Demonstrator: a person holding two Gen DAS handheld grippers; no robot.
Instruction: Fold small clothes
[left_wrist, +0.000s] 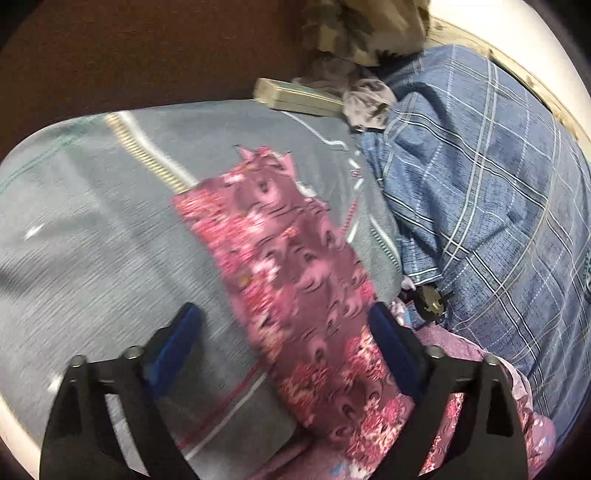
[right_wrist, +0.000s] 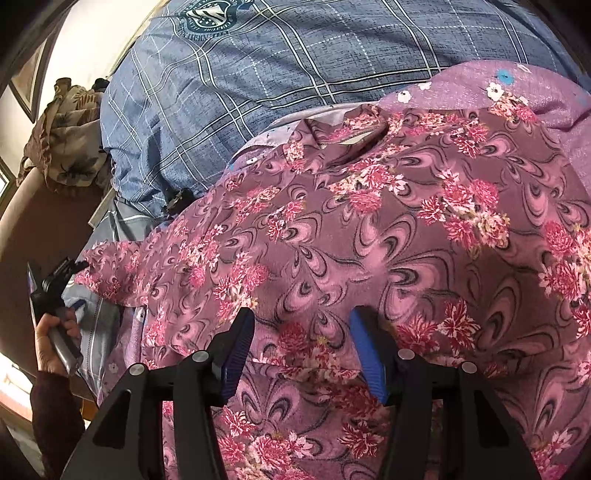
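1. Right now the pink floral garment (right_wrist: 369, 221) is lying spread across the bed, filling most of the right wrist view, its neckline opening showing near the top edge of the cloth.

2. One long strip of that same garment (left_wrist: 295, 266) is stretching away over a grey-blue sheet (left_wrist: 92, 240) in the left wrist view, and that whole picture is streaking with motion blur.

3. Down low, the right gripper (right_wrist: 303, 350) is hovering just over the garment with its blue-padded jaws spread apart, gripping nothing; a fold of cloth is sitting between them.

4. Over on the other side, the left gripper (left_wrist: 284, 343) is also standing wide open, its fingers straddling the floral strip, one pad on either side; whether either pad is touching the cloth, I cannot tell through the blur.

5. At the left edge of the right wrist view, the person's left hand (right_wrist: 55, 343) is clutching the handle of its gripper, a dark red sleeve showing below.

6. Under the garment, a lilac flowered sheet (right_wrist: 535, 85) is peeking out along its far edge.

7. Beyond that, a blue plaid quilt (right_wrist: 240, 92) is bunching up beside the garment.

8. Further back, a brown leaf-print cloth (right_wrist: 62, 136) is heaping at the headboard end, and a flat pale box (left_wrist: 295, 98) is resting near it.
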